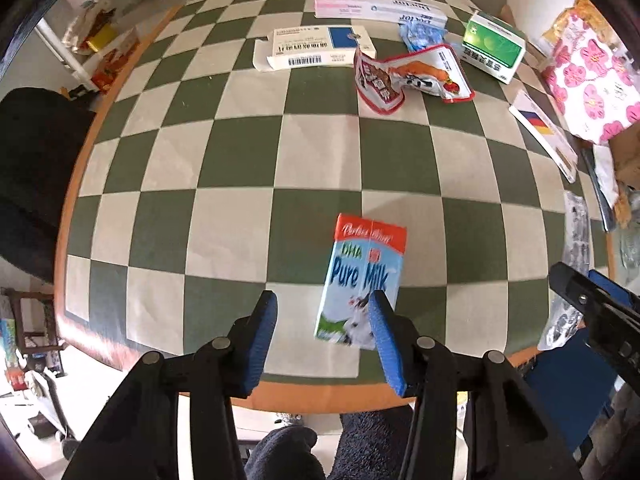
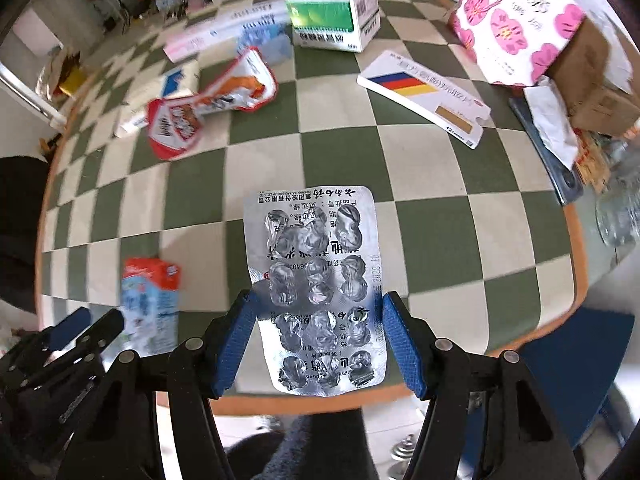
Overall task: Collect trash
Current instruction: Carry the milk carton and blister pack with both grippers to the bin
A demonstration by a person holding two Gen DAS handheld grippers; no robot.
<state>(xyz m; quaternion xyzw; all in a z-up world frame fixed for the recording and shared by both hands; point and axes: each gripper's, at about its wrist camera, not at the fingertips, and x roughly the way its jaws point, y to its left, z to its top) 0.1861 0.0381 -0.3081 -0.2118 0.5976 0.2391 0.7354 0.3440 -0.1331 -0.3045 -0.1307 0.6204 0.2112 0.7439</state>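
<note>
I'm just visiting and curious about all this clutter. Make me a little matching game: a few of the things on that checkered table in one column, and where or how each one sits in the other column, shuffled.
Things:
1. milk carton
2. blister pack
3. green medicine box
4. red snack wrapper

Places or states:
A. crumpled, lying mid-table
B. far side of the table, next to the flowered bag
C. between the fingers of the right gripper, pockets emptied
D. near the table's front edge, at the left gripper

Pairs: 1-D, 2-C, 3-B, 4-A
</note>
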